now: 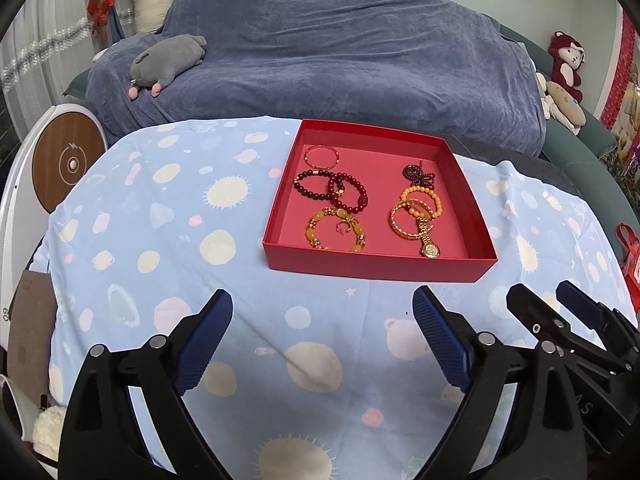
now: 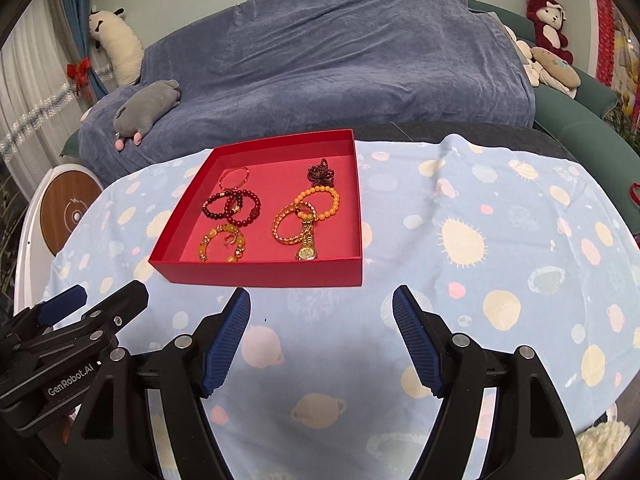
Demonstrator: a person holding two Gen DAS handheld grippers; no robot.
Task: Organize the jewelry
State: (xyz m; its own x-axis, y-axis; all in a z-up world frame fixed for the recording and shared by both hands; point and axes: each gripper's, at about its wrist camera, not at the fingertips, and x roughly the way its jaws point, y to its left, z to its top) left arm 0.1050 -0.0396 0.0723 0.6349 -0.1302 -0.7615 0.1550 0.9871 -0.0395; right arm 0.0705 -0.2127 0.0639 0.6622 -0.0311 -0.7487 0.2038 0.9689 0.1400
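Note:
A shallow red box (image 1: 376, 268) (image 2: 260, 274) sits on the patterned blue cloth, ahead of both grippers. Inside lie a thin red bangle (image 1: 322, 156), dark red bead bracelets (image 1: 330, 190) (image 2: 232, 206), a yellow bead bracelet (image 1: 336, 232) (image 2: 222, 244), an orange bead bracelet (image 1: 424, 200) (image 2: 320, 202), a gold watch (image 1: 429, 246) (image 2: 307, 250) and a dark purple bead piece (image 1: 420, 174) (image 2: 320, 172). My left gripper (image 1: 322, 308) is open and empty, short of the box. My right gripper (image 2: 322, 304) is open and empty, beside the left gripper (image 2: 108, 300).
A sofa under a blue-grey cover (image 1: 340, 60) stands behind the table, with a grey plush toy (image 1: 168, 62) on it. A white round device with a wooden top (image 1: 66, 164) stands at the left. Plush toys (image 2: 548, 28) sit at the right.

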